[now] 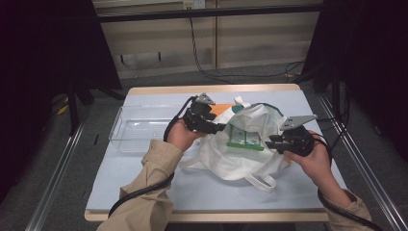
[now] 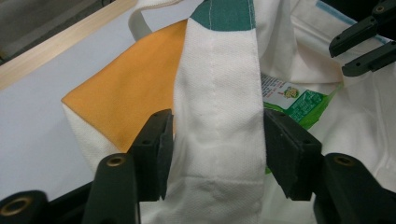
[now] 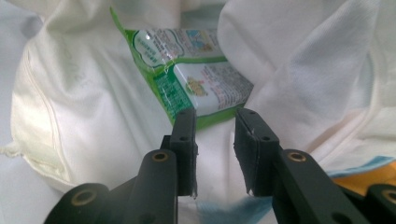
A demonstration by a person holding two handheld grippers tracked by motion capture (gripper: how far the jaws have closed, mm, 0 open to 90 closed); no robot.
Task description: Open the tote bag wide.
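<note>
On the table [image 1: 144, 187], mid-frame: white cloth bag [image 1: 231, 159], slumped open, with orange and green panels.
Inside the bag: green-edged printed packet [image 1: 245, 138], lying flat.
Left gripper [image 2: 217, 144]: clamped on the bag's white strap [image 2: 217, 116].
Right gripper [image 3: 215, 140]: jaws apart at the packet's corner, nothing pinched.
Beyond the bag: clear plastic tray [image 1: 137, 130].

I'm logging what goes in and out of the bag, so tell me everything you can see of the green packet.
The green packet is a glossy plastic-wrapped pack, bright green at the edges, with pale printed panels. It seems to bundle two small cartons side by side. It lies in the open mouth of the white cloth bag, fabric around it. The right claw points at its near corner, jaws apart, apparently not yet gripping it.
</note>
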